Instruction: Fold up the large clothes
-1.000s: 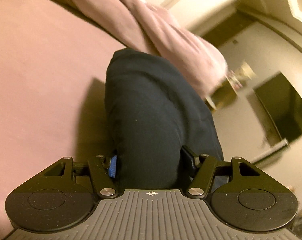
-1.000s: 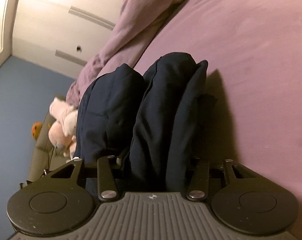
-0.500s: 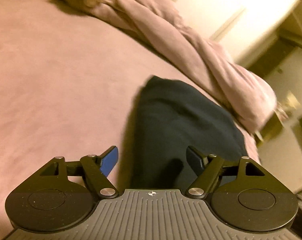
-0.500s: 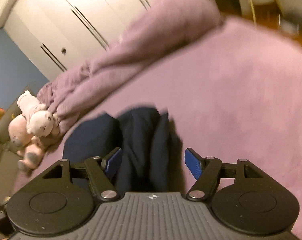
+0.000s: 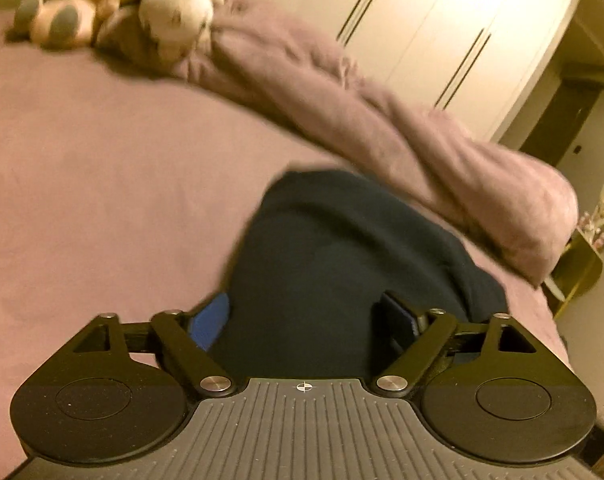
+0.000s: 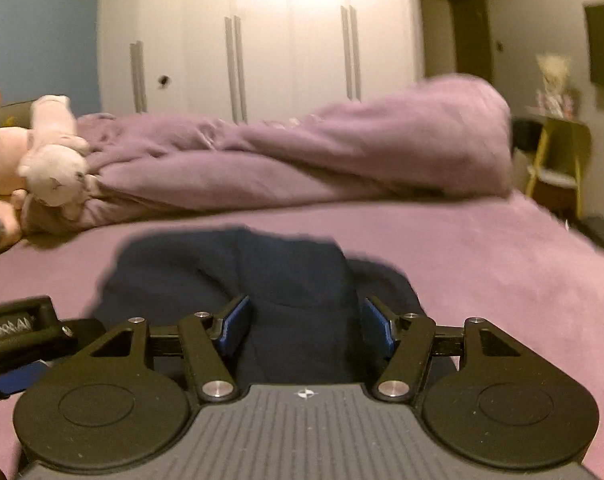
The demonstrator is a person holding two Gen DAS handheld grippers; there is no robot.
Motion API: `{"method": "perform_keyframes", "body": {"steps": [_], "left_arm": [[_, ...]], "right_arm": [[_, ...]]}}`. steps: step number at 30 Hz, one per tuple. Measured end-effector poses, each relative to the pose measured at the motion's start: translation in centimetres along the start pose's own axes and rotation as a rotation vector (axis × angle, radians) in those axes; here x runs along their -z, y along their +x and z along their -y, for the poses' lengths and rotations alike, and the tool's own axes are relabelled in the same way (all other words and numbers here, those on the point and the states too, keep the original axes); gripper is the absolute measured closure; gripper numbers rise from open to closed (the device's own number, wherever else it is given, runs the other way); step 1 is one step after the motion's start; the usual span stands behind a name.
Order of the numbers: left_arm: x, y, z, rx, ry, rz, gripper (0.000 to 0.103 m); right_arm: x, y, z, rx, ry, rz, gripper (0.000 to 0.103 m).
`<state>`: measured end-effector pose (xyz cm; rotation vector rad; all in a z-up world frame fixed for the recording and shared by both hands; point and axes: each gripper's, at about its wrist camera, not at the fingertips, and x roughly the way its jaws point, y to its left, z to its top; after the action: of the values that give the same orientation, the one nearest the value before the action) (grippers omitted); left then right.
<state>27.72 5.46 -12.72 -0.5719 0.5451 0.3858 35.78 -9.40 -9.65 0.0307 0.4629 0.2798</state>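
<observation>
A dark navy garment (image 5: 342,256) lies folded in a thick bundle on the pink bed sheet (image 5: 102,184). My left gripper (image 5: 306,320) is open, its blue-padded fingers either side of the bundle's near end. In the right wrist view the same garment (image 6: 262,268) lies just ahead of my right gripper (image 6: 304,326), which is open with its fingers astride the near edge. The left gripper's body (image 6: 14,332) shows at the left edge of the right wrist view.
A bunched pink duvet (image 6: 302,156) lies along the far side of the bed. Plush toys (image 6: 34,160) sit at its left end. White wardrobe doors (image 6: 262,40) stand behind. A yellow chair (image 6: 558,160) stands at the right, past the bed's edge.
Both grippers have opened and let go of the navy garment, which now rests on the bed. Both have drawn back and levelled, bringing the wardrobe and duvet into view.
</observation>
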Motion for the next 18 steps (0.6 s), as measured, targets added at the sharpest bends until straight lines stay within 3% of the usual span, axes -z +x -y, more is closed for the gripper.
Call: {"method": "perform_keyframes", "body": {"steps": [6,14,18], "left_arm": [[2.0,1.6,0.5,-0.031,0.01,0.057,0.004],[1.3,1.2,0.6,-0.042,0.009,0.012,0.003],[-0.3,0.2,1.5,-0.074,0.087,-0.031,0.004]], "right_arm": [[2.3,3.4,1.8,-0.02,0.068,-0.001,0.04],[1.8,2.9,1.3,-0.006,0.055,-0.026,0.039],[-0.1,2.1,0.4,0.008,0.021,-0.11,0.036]]}}
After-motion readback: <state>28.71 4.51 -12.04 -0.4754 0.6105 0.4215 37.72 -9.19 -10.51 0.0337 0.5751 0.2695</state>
